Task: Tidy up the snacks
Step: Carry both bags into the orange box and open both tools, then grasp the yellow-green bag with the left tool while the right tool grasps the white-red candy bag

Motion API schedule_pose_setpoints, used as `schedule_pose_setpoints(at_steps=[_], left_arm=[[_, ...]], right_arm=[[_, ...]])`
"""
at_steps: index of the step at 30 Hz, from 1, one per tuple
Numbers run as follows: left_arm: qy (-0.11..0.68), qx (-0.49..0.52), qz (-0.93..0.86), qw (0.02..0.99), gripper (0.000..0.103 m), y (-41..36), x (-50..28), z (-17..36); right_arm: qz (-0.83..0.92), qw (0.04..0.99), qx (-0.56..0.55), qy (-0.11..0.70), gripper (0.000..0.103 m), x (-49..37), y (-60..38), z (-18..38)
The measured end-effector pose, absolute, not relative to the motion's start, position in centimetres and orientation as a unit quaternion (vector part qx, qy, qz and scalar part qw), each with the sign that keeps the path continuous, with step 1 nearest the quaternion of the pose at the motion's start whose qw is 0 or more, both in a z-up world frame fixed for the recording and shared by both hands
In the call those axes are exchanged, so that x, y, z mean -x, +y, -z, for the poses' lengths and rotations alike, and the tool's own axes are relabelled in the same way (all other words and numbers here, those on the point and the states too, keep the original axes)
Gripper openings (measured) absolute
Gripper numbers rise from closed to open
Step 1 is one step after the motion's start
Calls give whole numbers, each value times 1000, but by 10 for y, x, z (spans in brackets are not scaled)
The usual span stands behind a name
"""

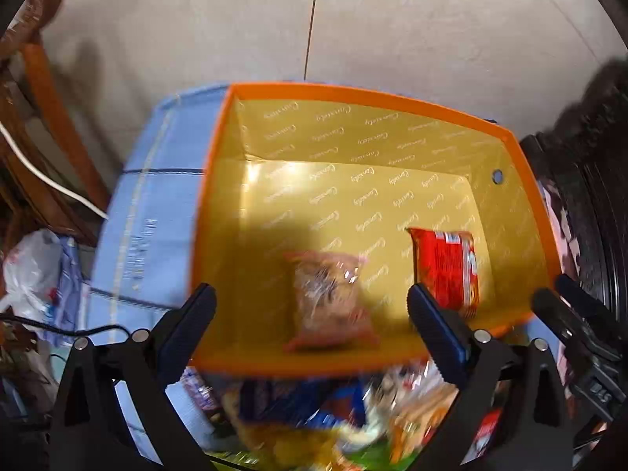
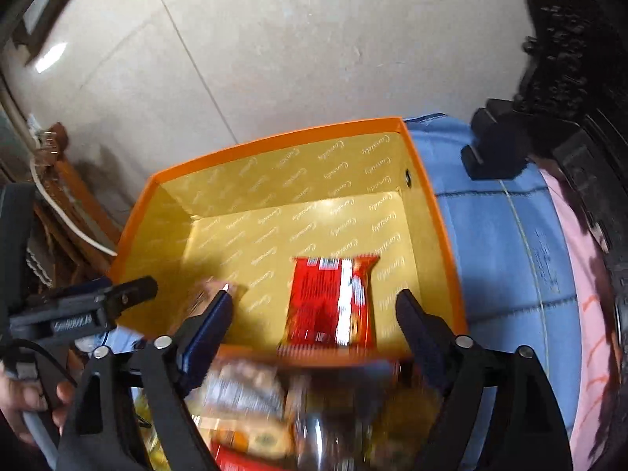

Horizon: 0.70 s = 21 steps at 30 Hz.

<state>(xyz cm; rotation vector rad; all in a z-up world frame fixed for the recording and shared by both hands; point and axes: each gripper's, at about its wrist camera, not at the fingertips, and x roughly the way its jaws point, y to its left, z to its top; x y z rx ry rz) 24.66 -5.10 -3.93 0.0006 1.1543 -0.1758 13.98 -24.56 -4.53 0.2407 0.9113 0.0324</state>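
Note:
An orange box [image 1: 353, 96] with a gold lining sits on a blue cloth; it also shows in the right wrist view [image 2: 274, 143]. Inside lie a clear bag of brownish snacks [image 1: 329, 302] and a red snack packet [image 1: 447, 267]. The red packet [image 2: 329, 302] and part of the brownish bag [image 2: 200, 294] show in the right wrist view. My left gripper [image 1: 312, 314] is open and empty above the box's near edge. My right gripper [image 2: 314, 318] is open and empty over the red packet. A blurred pile of snack packs [image 1: 333, 420] lies in front of the box, also in the right wrist view [image 2: 282, 412].
The blue cloth [image 1: 157, 196] covers the surface under the box. A wooden chair [image 1: 35, 78] and a plastic bag [image 1: 31, 271] stand at the left. A black device [image 2: 494, 149] rests at the right on the cloth. Tiled floor [image 1: 274, 19] lies beyond.

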Motion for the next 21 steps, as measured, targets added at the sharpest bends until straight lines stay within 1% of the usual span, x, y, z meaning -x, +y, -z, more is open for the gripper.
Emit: schedule_pose_setpoints(at_steps=[4, 9, 11, 15, 21], left_arm=[[527, -5, 82, 846, 97, -29, -204, 26], [537, 5, 72, 840, 97, 6, -140, 35], [550, 9, 68, 833, 98, 15, -122, 46], [588, 18, 42, 808, 98, 36, -83, 82], [633, 36, 27, 773, 98, 44, -60, 127]], right_arm=[[-25, 896, -115, 428, 92, -83, -247, 37], [-42, 891, -90, 443, 95, -14, -226, 48], [-44, 885, -83, 457, 95, 9, -219, 59], [-45, 861, -109, 494, 95, 45, -213, 86], [-45, 841, -142, 520, 95, 72, -209, 105]])
